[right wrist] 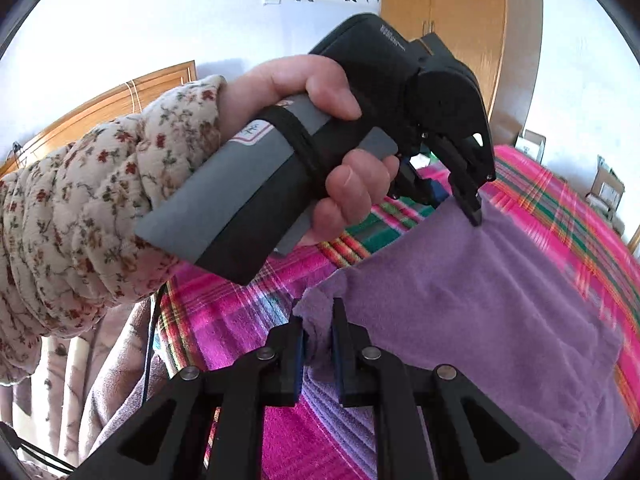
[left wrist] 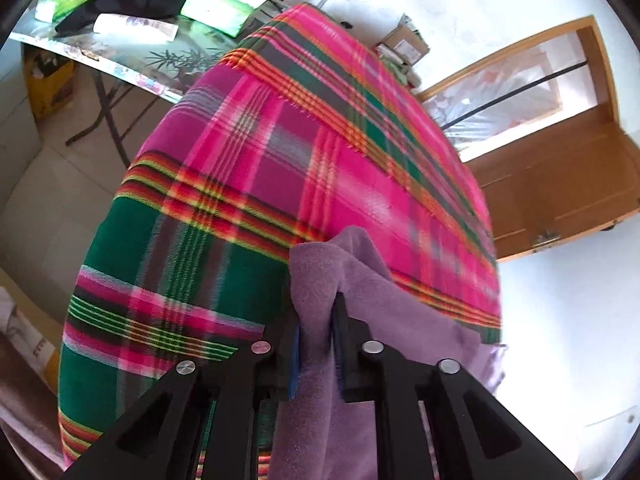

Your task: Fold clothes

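Observation:
A purple fleece garment (right wrist: 480, 292) hangs stretched above a bed covered by a pink and green plaid blanket (left wrist: 280, 168). My left gripper (left wrist: 316, 320) is shut on one corner of the purple garment (left wrist: 360, 280), which bunches up between its fingers. My right gripper (right wrist: 318, 328) is shut on another corner, the cloth pinched between its blue pads. In the right wrist view the left gripper (right wrist: 474, 216) is seen from outside, held by a hand (right wrist: 316, 92) in a floral sleeve, its tip clamped on the garment's upper edge.
A glass-topped folding table (left wrist: 132, 52) with green packets, a black cloth and papers stands beyond the bed's far left. Cardboard boxes (left wrist: 404, 44) sit by the white wall. A wooden door (left wrist: 560, 168) is at right. The plaid blanket (right wrist: 248, 312) lies below the garment.

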A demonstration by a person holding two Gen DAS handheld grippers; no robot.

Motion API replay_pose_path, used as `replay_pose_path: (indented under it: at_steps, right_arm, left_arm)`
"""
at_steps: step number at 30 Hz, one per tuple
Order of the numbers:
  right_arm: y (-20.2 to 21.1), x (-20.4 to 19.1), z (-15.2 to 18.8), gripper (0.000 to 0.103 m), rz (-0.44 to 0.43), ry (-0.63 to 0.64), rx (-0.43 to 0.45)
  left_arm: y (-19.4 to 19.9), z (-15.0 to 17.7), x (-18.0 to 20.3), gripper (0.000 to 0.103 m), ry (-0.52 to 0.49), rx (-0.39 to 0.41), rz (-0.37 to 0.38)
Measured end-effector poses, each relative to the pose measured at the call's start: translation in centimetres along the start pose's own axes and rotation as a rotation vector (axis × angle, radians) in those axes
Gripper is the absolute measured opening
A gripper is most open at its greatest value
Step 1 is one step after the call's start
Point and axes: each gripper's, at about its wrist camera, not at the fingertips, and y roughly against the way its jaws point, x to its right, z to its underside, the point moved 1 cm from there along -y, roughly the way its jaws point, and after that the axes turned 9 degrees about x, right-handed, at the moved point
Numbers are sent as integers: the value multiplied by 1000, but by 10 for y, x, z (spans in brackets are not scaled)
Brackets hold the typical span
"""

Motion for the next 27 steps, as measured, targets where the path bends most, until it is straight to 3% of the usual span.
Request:
replay_pose_path:
  at_steps: [2, 5, 9, 16, 21, 24, 27]
  right_arm:
    - [-1, 1, 1, 16, -7, -6, -10]
    - [2, 1, 3, 19, -9, -6, -6]
    - [18, 3, 6, 26, -31, -24, 27]
    - [67, 35, 14, 32, 0, -113, 129]
    - [110, 58, 11, 38, 55, -235, 212]
    - [141, 93, 29, 40, 158, -306, 217]
    - [158, 123, 51, 40, 269, -388, 188]
  left_arm:
    - [-4, 3, 4, 25, -3, 5, -22]
    - [2, 6, 6, 26, -5, 20, -34]
    - [20, 12, 8, 42, -17, 68, -89]
    - [53, 43, 34, 42, -95, 189, -124]
    - [60, 69, 67, 42, -187, 225, -128]
    - [59, 84, 86, 42, -215, 225, -90]
    - [48, 103, 112, 42, -286, 175, -60]
